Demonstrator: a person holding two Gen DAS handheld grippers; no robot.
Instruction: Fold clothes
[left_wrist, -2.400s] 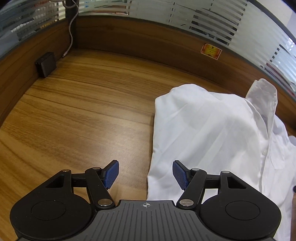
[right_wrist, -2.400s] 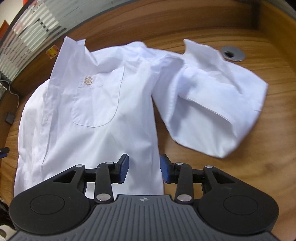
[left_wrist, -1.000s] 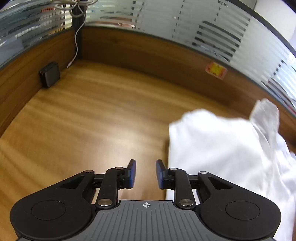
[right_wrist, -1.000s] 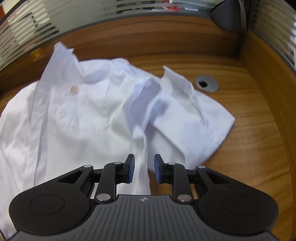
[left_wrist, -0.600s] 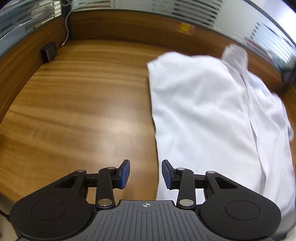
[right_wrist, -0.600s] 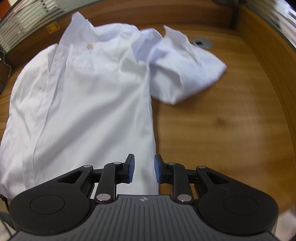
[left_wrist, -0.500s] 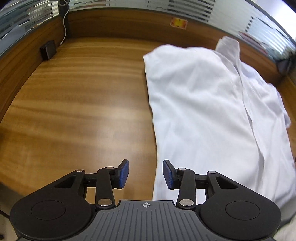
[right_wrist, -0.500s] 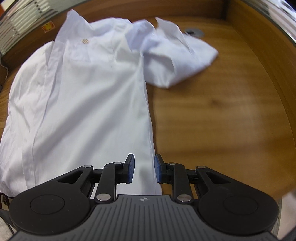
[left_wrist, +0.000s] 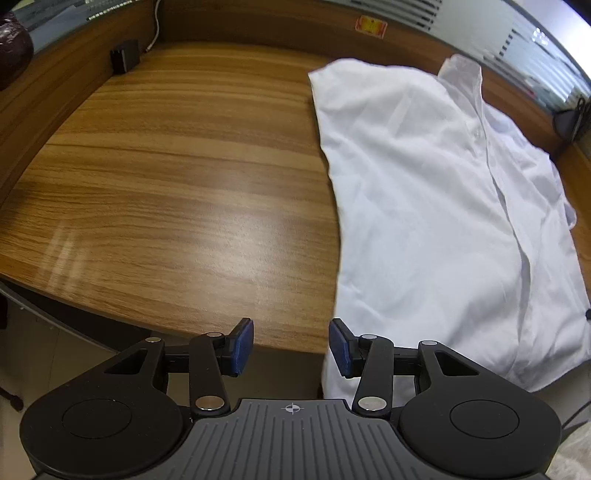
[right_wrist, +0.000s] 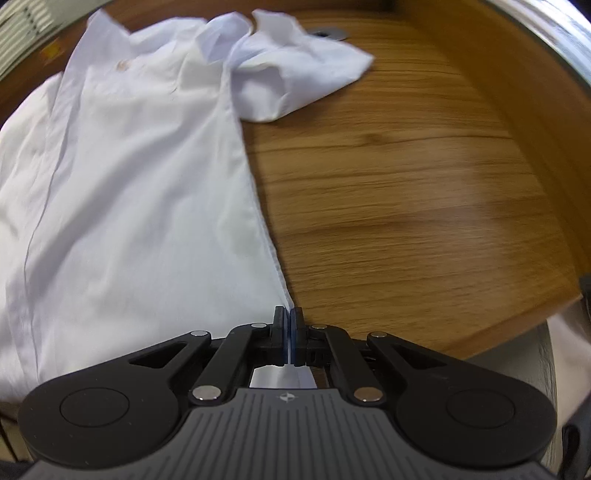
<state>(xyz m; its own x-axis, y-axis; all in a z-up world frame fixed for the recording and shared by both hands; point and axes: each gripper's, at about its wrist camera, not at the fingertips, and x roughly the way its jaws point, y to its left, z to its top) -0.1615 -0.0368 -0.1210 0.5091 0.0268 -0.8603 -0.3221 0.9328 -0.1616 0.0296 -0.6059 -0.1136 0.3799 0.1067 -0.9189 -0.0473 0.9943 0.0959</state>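
white shirt (right_wrist: 140, 192) lies spread on the desk (left_wrist: 166, 184), hem overhanging the desk's near edge. right gripper (right_wrist: 287, 321) pinches the hem corner, likely for lifting; left gripper (left_wrist: 291, 345) hangs spread beside the opposite corner.

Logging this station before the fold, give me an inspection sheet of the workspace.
Surface: wooden desk, bare left of the shirt.
Job's things: white shirt spread flat, hem over the near edge, one sleeve bunched.
Clutter: black box; grommet.
Grippers: left claw open, empty; right claw shut on the shirt's edge.
Cables: white cable in the far corner.
Surroundings: wooden partitions, striped glass.
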